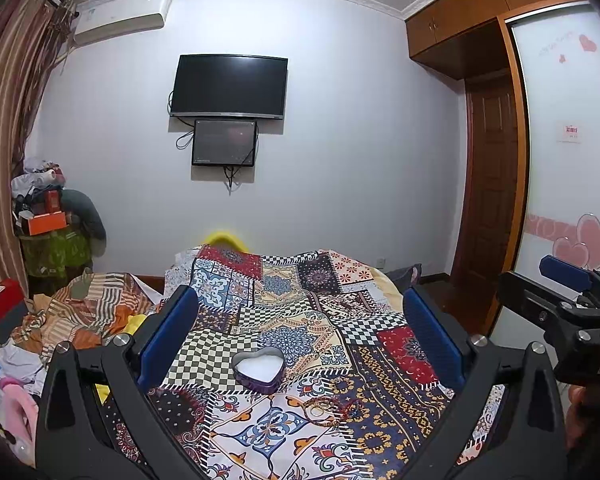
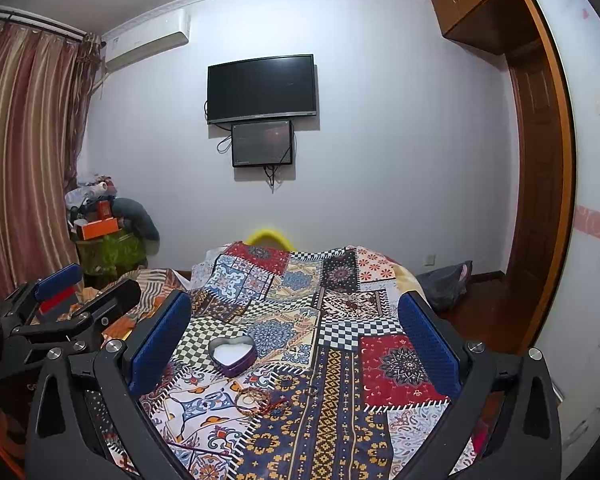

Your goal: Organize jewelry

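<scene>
An open heart-shaped purple tin [image 1: 259, 368] with a white lining sits on the patterned bedspread [image 1: 300, 312]. It also shows in the right wrist view [image 2: 233, 354]. A small pile of jewelry [image 1: 332, 410], thin bangles and a red cord, lies just in front of the tin; it shows in the right wrist view too [image 2: 262, 400]. My left gripper [image 1: 300, 336] is open and empty, held above the bed with the tin between its blue pads. My right gripper [image 2: 296, 336] is open and empty, to the right of the left one. Neither touches anything.
A wall TV [image 1: 229, 86] and a smaller screen [image 1: 224, 142] hang on the far wall. Crumpled striped bedding [image 1: 88, 308] and cluttered boxes [image 1: 40, 220] lie at the left. A wooden wardrobe and door [image 1: 492, 184] stand at the right.
</scene>
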Available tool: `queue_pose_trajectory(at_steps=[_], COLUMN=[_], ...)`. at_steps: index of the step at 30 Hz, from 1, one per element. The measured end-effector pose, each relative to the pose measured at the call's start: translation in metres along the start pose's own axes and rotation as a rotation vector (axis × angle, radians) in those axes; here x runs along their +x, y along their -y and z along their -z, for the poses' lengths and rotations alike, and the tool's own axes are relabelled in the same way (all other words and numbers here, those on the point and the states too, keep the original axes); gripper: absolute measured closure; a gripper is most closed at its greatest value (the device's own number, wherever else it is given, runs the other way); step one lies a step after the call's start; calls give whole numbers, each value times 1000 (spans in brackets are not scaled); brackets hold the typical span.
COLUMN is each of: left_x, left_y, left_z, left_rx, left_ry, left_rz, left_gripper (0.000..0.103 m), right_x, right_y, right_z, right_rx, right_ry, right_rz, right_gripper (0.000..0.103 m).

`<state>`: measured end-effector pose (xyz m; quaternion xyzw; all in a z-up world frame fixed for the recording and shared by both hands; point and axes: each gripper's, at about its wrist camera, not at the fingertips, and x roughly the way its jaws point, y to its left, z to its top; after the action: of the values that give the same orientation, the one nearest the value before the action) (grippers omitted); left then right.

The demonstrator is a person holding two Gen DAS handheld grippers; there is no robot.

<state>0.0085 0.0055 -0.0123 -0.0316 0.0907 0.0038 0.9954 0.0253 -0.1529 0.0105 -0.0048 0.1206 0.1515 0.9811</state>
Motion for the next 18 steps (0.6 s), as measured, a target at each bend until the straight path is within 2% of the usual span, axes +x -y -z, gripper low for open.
queue_pose_trajectory(at_steps=[18], left_x=[-1], left_y=[3], left_z=[-1], left_rx=[9], left_ry=[3], left_rz=[5], left_gripper=[0], right_x=[0], right_y=[1], right_z=[-2], right_rx=[3], right_ry=[-6], right_rz=[-2], right_gripper=[0])
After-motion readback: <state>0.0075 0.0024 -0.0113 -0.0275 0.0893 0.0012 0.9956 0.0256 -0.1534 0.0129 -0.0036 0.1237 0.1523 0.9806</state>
